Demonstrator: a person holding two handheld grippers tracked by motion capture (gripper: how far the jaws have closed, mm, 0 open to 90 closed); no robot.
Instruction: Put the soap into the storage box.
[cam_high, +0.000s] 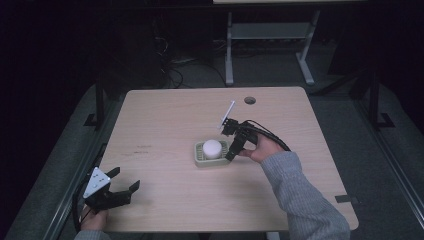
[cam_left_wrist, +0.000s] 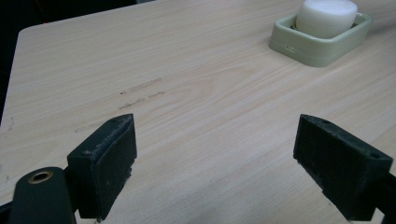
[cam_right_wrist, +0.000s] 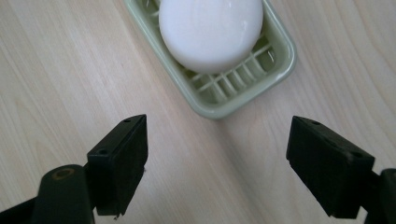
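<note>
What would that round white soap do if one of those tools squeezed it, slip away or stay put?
The white soap looks smooth and glossy with rounded sides, so it might well slip between flat pads. It seems solid, probably stiff rather than squashy. Sitting on the ribs of the green dish, it may slide inside rather than roll off.

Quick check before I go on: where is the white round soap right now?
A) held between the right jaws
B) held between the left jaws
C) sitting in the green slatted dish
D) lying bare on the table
C: the white soap rests on the slats of the green dish, and the right gripper is open short of it with nothing between its jaws.
</note>
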